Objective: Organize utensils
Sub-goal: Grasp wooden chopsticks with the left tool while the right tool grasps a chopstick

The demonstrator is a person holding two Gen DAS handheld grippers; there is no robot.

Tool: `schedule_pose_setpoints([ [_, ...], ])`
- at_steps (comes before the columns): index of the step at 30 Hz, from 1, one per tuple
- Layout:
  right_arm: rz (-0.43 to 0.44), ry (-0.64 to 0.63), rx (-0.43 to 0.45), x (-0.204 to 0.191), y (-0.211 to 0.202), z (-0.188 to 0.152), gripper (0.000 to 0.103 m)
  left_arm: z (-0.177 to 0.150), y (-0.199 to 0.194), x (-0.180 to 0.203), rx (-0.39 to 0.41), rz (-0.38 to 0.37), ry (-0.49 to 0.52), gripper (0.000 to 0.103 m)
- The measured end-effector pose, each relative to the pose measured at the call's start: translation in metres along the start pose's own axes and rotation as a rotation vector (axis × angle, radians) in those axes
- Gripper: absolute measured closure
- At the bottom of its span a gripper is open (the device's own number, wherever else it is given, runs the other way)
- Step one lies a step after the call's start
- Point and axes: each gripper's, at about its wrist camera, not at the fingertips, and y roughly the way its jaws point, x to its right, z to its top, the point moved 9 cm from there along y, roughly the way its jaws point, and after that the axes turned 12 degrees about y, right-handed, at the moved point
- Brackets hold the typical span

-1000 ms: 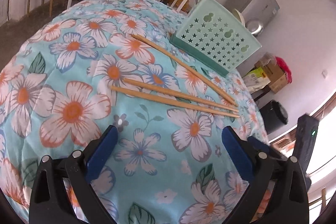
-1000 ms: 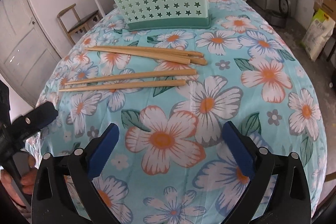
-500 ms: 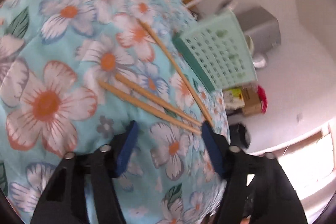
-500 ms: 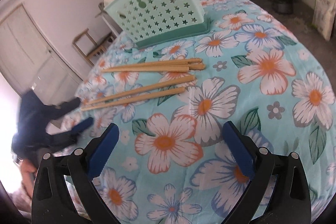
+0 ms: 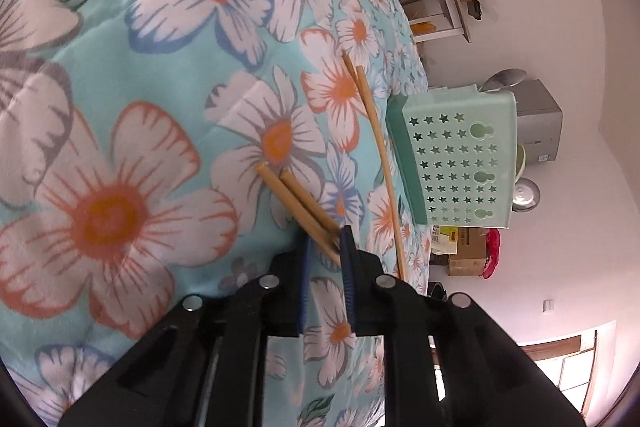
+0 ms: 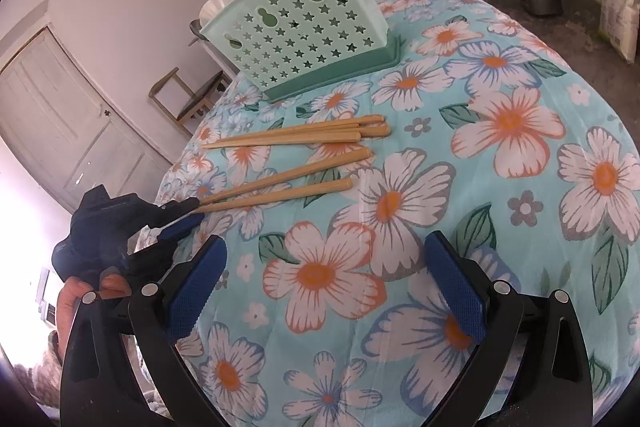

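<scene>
The left gripper (image 5: 326, 247) is closing on the thin tips of two chopsticks (image 6: 280, 187), which run lengthwise away from it; the right gripper (image 6: 326, 285) hangs open, empty.

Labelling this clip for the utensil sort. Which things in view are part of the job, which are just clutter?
Job:
- near pair of chopsticks, left gripper closing on their thin ends
- far chopsticks
- green star-holed basket
- right gripper, open and empty

Clutter:
- floral tablecloth
- wooden chair
- door
- rice cooker
</scene>
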Motion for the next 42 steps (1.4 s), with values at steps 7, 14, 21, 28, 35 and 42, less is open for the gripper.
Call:
schedule_pose_setpoints([
  [7,0.026,0.018,-0.053,0.003,-0.007,0.000,0.008,-0.005,-0.016,0.001,-0.033,0.021,0.065,0.090],
  [14,-0.002,-0.117,-0.038,-0.011,-0.031,0.004,0.023,-0.003,-0.045,-0.007,-0.057,0.006,0.132,0.089],
  [21,0.004,-0.206,-0.018,-0.043,-0.028,0.013,0.041,0.004,-0.048,-0.027,-0.045,-0.027,-0.003,0.071],
  [28,-0.005,-0.338,-0.038,-0.080,-0.009,0.015,0.055,0.011,-0.040,-0.029,-0.006,0.016,-0.034,0.085],
  [35,-0.009,-0.554,-0.100,-0.122,0.020,0.009,0.078,0.012,-0.045,-0.033,0.005,0.001,0.026,0.090],
  [42,0.014,-0.827,-0.274,-0.161,0.082,-0.015,0.086,0.003,-0.058,-0.031,0.022,-0.024,0.144,0.090],
])
